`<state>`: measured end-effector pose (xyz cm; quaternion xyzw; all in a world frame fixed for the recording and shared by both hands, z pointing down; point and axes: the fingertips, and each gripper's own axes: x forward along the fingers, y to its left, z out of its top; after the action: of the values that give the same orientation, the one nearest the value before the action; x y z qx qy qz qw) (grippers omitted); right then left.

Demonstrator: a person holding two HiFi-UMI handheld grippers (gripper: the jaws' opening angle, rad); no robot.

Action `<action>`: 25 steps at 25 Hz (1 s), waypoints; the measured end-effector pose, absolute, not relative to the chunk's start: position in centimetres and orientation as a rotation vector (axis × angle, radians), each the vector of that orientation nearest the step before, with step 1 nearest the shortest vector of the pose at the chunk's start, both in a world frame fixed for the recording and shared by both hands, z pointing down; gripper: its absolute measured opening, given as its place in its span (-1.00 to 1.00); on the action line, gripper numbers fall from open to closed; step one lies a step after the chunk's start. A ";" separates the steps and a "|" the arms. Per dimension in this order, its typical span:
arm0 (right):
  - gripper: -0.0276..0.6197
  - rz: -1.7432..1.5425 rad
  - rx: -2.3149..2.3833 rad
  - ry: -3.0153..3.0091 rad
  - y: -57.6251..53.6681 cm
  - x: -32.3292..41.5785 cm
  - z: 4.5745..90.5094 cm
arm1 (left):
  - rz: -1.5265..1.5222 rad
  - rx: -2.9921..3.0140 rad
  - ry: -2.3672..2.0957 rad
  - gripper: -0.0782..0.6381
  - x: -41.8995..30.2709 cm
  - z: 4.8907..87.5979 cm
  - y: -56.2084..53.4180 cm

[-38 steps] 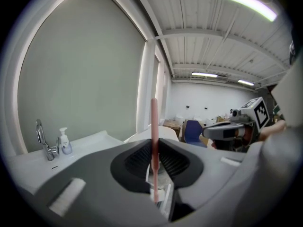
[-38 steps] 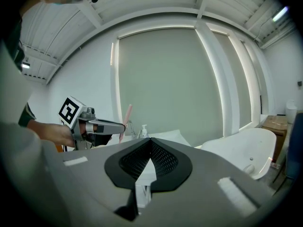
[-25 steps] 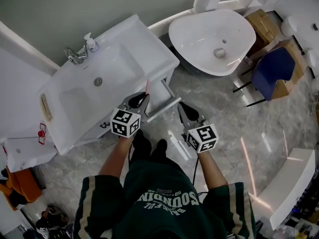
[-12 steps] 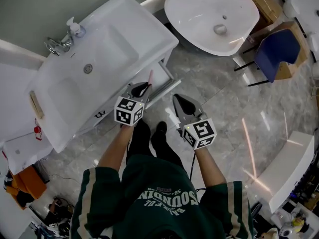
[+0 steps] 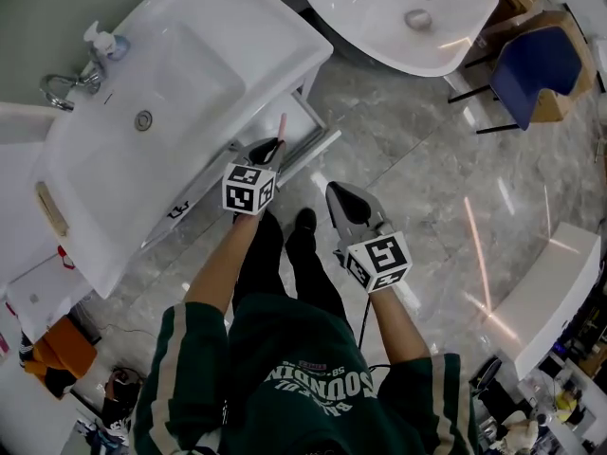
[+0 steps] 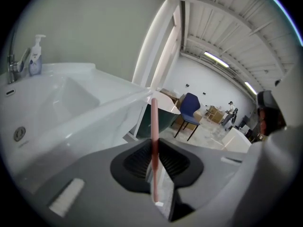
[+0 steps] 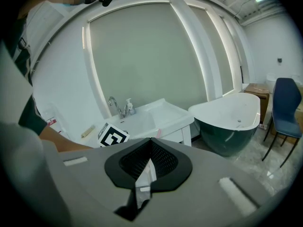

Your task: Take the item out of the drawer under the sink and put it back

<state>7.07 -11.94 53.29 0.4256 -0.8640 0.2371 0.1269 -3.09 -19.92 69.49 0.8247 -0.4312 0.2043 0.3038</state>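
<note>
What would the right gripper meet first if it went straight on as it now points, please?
The right gripper would probably meet the white vanity first, though depth is unclear.

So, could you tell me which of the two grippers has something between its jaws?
The left gripper: its jaws clamp a thin pink stick that pokes up past them. The right gripper has its jaws closed on nothing.
</note>
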 end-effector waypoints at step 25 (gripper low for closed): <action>-0.91 0.867 1.259 -2.369 -12.6 10.0 62.1 | 0.646 1.771 -1.235 -0.51 -3.0 88.1 -25.3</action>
<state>10.01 -12.59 62.10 0.4409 -0.8294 0.3034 0.1605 -3.00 -25.26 88.15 0.7098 -0.4948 0.2587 0.4295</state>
